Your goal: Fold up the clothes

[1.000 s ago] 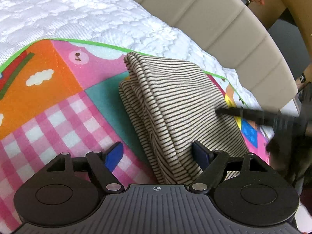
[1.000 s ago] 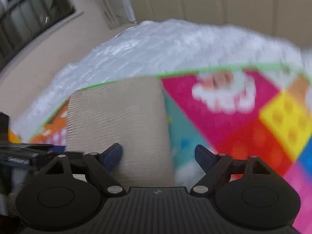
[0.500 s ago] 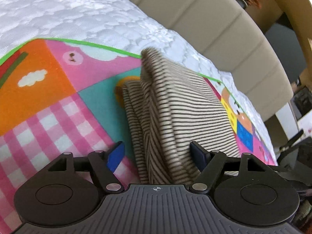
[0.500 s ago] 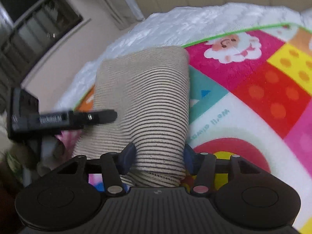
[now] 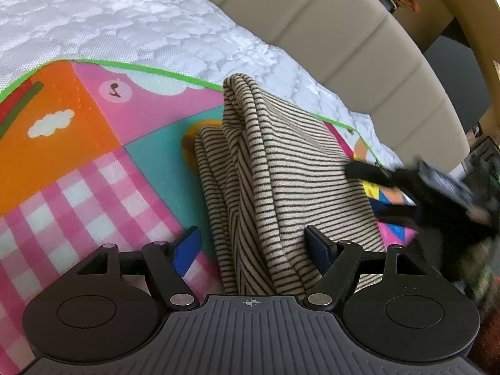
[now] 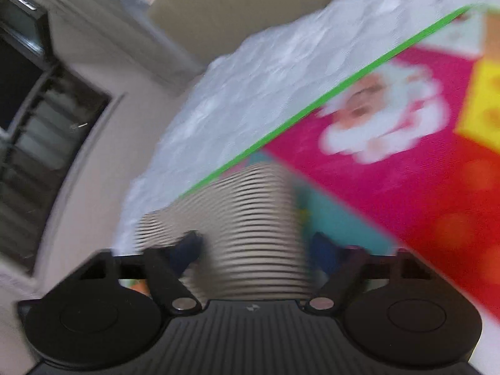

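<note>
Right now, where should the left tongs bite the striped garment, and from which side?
Take the raised fold ridge of the striped garment, coming from the near end, along its length. The layers stand bunched there between the open left tongs, so one bite probably catches them all.

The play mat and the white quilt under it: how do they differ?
The play mat is brightly coloured, with pink checks, orange, teal and cartoon pictures inside a green edge; the quilt is plain white. The mat looks smooth and flat; the quilt is puffy and stitched. The mat carries the striped garment; the quilt lies beneath the mat and reaches past it towards the beige headboard. Both are spread out flat.
</note>
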Demonstrator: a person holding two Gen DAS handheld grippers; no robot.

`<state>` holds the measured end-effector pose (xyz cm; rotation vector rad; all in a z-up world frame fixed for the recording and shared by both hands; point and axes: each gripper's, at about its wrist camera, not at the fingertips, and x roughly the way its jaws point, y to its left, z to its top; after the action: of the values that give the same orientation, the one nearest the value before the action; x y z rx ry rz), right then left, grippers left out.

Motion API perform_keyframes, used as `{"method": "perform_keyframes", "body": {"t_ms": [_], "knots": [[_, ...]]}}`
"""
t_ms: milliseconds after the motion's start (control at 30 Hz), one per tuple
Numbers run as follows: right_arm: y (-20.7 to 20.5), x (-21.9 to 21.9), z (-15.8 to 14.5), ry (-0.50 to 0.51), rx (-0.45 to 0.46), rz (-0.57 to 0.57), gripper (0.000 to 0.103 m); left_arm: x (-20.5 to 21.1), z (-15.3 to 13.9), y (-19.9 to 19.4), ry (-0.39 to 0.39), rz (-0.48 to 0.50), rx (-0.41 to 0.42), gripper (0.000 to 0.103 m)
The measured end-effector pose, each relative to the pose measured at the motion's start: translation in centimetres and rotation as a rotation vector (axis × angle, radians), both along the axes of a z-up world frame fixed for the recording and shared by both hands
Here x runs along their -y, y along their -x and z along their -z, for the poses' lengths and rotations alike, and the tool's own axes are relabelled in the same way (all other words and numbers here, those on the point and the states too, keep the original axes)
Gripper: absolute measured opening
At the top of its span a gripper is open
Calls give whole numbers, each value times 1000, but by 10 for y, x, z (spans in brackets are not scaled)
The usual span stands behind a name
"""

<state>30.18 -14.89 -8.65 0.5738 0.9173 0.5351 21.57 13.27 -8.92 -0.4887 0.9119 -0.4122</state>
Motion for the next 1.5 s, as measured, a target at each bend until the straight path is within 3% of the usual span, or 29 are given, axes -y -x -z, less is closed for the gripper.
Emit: {"method": "perform_keyframes", "body": {"t_ms": [67, 100, 233, 333, 433, 533, 633, 667, 767, 867, 1067, 1267, 1400, 1500], "knots": [[7, -3, -11, -6, 83, -46, 56, -2, 1, -1, 9, -4, -3, 78], [11, 1, -13, -26, 98, -44, 55, -3, 2, -1, 13, -6, -4, 77], [12, 11, 3, 87, 43, 34, 55, -7, 4, -2, 34, -19, -6, 78], [16, 15, 12, 94, 68, 44, 56, 1, 2, -2, 10, -3, -6, 87], [21, 15, 15, 60, 67, 72, 56, 4, -10, 3, -42, -15, -1, 86], [28, 12, 11, 86, 103, 65, 56, 3, -46, 15, -94, -71, 102, 82], [35, 7, 1, 129, 146, 39, 59, 5, -75, 8, -45, -109, 177, 82], [37, 6, -2, 146, 160, 32, 60, 10, -78, 0, -68, -102, 186, 82], [49, 9, -14, 161, 183, 4, 73, 34, -71, -33, -303, -98, 159, 69], [58, 14, -17, 167, 177, -3, 84, 37, -45, -41, -438, -71, 82, 73], [66, 13, -6, 180, 106, -30, 84, 5, -26, -18, -391, -130, 37, 85], [75, 12, 4, 193, 35, -57, 81, -18, -28, -3, -199, -192, -34, 84], [78, 5, 3, 214, 42, -90, 80, -3, -40, 16, -126, -113, -68, 88], [75, 11, 0, 200, 41, -83, 80, 17, -32, 26, -73, -31, -125, 93]]}}
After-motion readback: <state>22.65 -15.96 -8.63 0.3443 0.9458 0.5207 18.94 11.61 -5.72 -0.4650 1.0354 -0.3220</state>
